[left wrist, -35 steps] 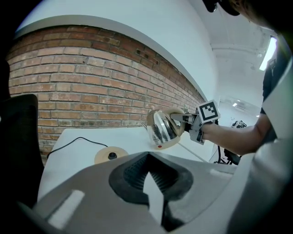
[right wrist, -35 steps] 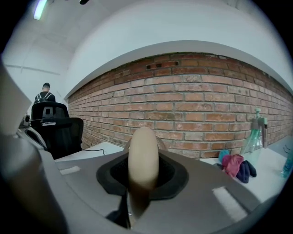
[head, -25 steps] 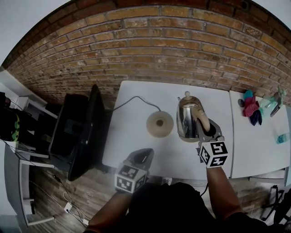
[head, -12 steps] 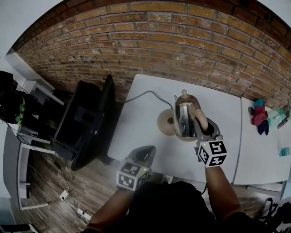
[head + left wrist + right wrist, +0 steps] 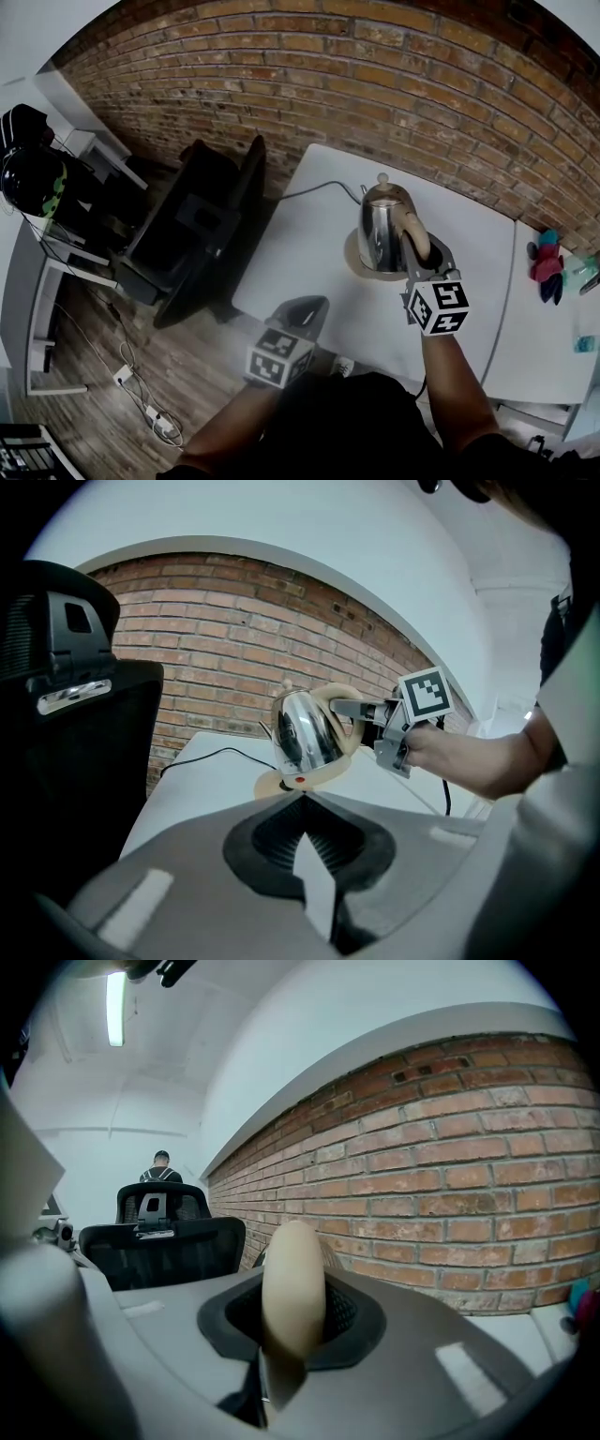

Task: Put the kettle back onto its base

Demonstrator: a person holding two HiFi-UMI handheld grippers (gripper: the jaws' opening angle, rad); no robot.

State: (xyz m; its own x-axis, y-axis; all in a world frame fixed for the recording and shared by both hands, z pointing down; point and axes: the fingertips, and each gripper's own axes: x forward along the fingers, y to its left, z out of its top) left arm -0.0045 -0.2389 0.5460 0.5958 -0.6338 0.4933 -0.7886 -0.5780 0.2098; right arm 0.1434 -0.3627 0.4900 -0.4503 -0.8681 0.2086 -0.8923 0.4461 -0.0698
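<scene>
A shiny steel kettle (image 5: 382, 225) with a beige handle (image 5: 417, 239) hangs slightly tilted right over its round beige base (image 5: 359, 265) on the white table (image 5: 300, 253). I cannot tell whether it touches the base. My right gripper (image 5: 413, 255) is shut on the handle, which fills the gap between the jaws in the right gripper view (image 5: 292, 1283). My left gripper (image 5: 312, 305) stays at the table's front edge, jaws together and empty. From the left gripper view the kettle (image 5: 305, 731) leans above the base (image 5: 274, 783).
A black cord (image 5: 309, 192) runs from the base to the table's far edge. A black office chair (image 5: 192, 234) stands close to the table's left side. A brick wall (image 5: 375, 84) backs the table. A second table with colourful items (image 5: 547, 262) adjoins on the right.
The right gripper has carried the kettle leftward, from beside the base to directly over it. The left gripper has stayed at the front edge.
</scene>
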